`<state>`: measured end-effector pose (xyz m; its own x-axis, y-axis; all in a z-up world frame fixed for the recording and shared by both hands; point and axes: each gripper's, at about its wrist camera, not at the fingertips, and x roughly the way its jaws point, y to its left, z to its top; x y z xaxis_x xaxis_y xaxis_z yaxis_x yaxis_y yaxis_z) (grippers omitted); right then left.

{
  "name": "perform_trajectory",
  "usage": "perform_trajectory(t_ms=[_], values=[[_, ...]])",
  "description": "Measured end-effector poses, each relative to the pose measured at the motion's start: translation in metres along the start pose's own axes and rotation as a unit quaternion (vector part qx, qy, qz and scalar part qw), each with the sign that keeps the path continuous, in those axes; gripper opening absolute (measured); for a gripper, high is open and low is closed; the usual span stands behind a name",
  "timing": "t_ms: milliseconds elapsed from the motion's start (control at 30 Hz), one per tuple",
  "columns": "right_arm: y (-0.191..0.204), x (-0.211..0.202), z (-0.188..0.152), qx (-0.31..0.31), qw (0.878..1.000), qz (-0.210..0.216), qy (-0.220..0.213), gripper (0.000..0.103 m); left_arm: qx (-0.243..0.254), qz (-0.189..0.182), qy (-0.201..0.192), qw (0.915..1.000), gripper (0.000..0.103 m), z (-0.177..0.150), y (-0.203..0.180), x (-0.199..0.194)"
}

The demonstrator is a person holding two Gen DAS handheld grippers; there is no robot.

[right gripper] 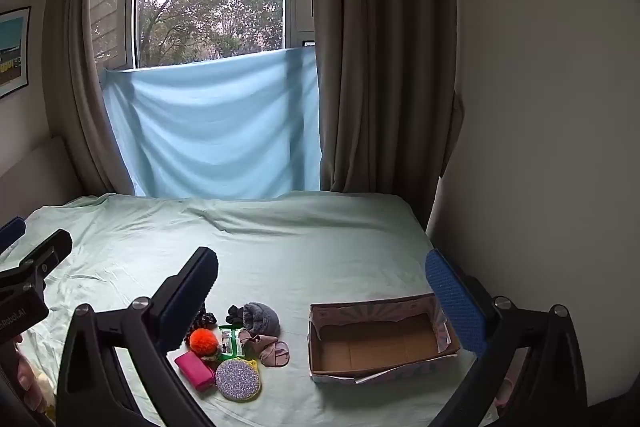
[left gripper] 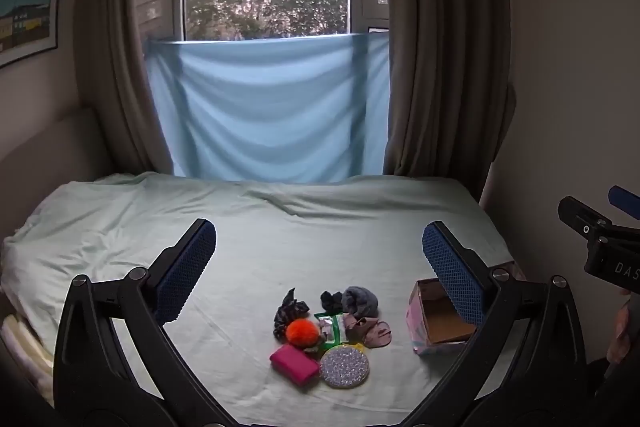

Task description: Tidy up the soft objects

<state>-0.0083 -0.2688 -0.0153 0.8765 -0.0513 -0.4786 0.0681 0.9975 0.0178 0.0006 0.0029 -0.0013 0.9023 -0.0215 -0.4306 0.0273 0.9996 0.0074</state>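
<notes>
Cardboard box set beside a pile of soft things on the bed.
Left hand-held gripper — spread, nothing held; right hand-held gripper — likewise spread.

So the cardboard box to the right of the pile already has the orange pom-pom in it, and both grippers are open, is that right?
Not quite: the box is empty in the right wrist view. The orange pom-pom lies in the pile on the bed sheet. Both the left gripper and the right gripper are open.

Blue cloth hangs between brown curtains.
</notes>
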Motion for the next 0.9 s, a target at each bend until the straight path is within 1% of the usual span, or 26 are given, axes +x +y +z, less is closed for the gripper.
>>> perform_trajectory(t_ms=[233,367,900], values=[[-0.0001,0.0009,-0.0012,0.001,1.0,0.004,-0.003,0.103,0.0,-0.009,-0.004,0.9999,0.103,0.001,0.0024,-0.0012],[-0.0001,0.0023,-0.0009,-0.001,1.0,0.004,-0.004,0.103,-0.005,-0.016,0.001,0.9999,0.103,0.0011,0.006,0.0007],[0.0049,0.0003,-0.0018,0.004,1.0,0.005,0.004,0.103,-0.004,-0.02,-0.004,0.9998,0.103,-0.0008,0.0077,-0.0024]])
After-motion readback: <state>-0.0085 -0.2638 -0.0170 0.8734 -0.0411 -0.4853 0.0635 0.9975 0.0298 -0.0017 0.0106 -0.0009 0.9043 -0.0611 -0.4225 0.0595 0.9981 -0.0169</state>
